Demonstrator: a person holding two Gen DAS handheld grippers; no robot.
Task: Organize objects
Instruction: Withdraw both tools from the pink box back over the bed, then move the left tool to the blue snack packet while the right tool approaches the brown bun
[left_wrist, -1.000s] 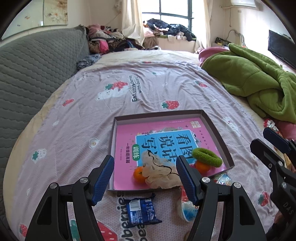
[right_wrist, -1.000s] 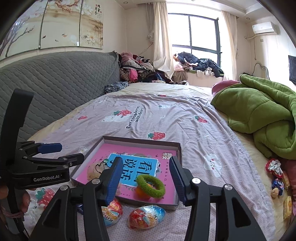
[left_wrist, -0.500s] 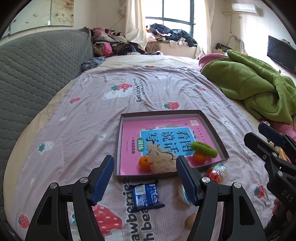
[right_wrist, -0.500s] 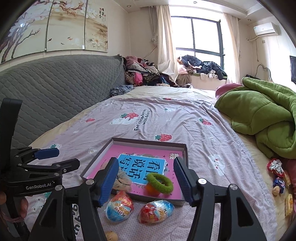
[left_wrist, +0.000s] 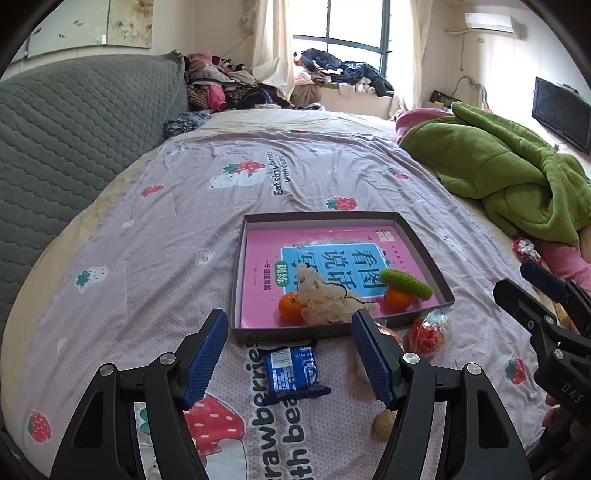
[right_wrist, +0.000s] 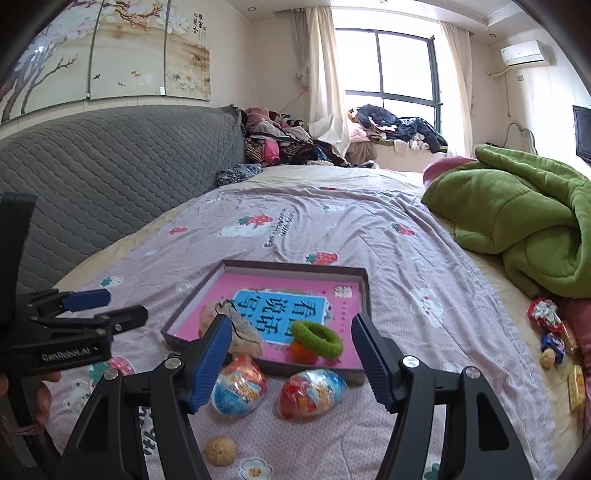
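- Your right gripper (right_wrist: 291, 363) has just been opening; its fingers (right_wrist: 371, 363) now stand wide apart with nothing pressed between them. Two foil-wrapped eggs (right_wrist: 312, 393) lie on the bed (right_wrist: 351, 229) between the tips.
- Your left gripper (left_wrist: 290, 358) shows no change in spread: fingers (left_wrist: 205, 356) apart and empty, above a blue snack packet (left_wrist: 293, 371).
- Both views have drawn back from the shallow box (left_wrist: 424, 245) since a second ago; it sits smaller in frame.
- In the box: a pink book (left_wrist: 264, 258), two oranges (left_wrist: 291, 306), a cream cloth (left_wrist: 330, 301), a green hair ring (right_wrist: 317, 339).
- Only your right view shows both eggs whole, and loose sweets (right_wrist: 550, 332) by the green quilt (right_wrist: 524, 225).
- Only your left view shows the packet.
- Both grippers angle downward at the bed.
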